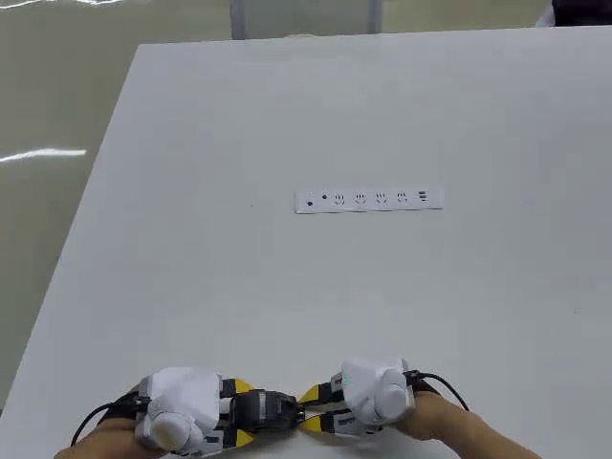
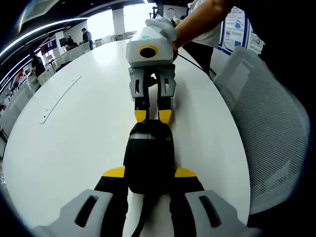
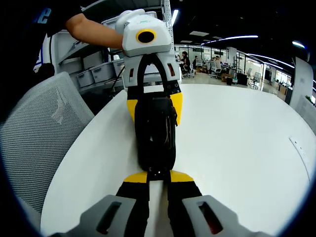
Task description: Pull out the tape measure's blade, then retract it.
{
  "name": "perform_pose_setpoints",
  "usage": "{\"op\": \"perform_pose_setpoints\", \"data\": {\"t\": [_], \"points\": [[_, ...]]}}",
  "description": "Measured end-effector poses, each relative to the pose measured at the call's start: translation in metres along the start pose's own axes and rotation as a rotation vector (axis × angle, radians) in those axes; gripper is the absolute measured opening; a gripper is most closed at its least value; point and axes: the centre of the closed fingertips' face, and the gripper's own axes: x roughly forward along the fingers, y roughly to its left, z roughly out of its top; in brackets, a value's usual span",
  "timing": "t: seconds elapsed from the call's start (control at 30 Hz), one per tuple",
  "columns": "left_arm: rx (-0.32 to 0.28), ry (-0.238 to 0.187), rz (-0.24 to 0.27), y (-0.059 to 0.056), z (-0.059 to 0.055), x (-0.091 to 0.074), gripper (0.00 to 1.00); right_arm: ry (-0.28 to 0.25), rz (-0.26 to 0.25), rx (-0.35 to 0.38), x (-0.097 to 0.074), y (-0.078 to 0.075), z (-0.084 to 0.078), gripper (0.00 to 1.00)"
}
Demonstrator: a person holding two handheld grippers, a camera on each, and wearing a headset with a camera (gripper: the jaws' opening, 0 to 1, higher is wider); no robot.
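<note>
Left gripper view: the black tape measure (image 2: 148, 158) sits low at the near edge of the white table (image 2: 69, 133), its case clamped between the yellow pads of the left gripper (image 2: 149, 173). The right gripper (image 2: 152, 117) appears pinched on the blade end. The case is likely hard and compact. The thin blade looks springy, so the end hook wants a firm grip.

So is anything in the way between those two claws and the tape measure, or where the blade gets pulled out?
Nothing visible. The left gripper clamps the tape measure, the right gripper sits closed at its front end, and the power strip lies well away up the table.
</note>
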Motion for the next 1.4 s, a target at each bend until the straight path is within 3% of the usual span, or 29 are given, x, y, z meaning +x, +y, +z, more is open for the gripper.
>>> {"op": "perform_pose_setpoints", "data": {"t": [1.4], "points": [[-0.017, 0.016, -0.01, 0.0001, -0.0055, -0.0031, 0.28, 0.014, -0.006, 0.012, -0.0043, 0.0012, 0.0055, 0.1]]}}
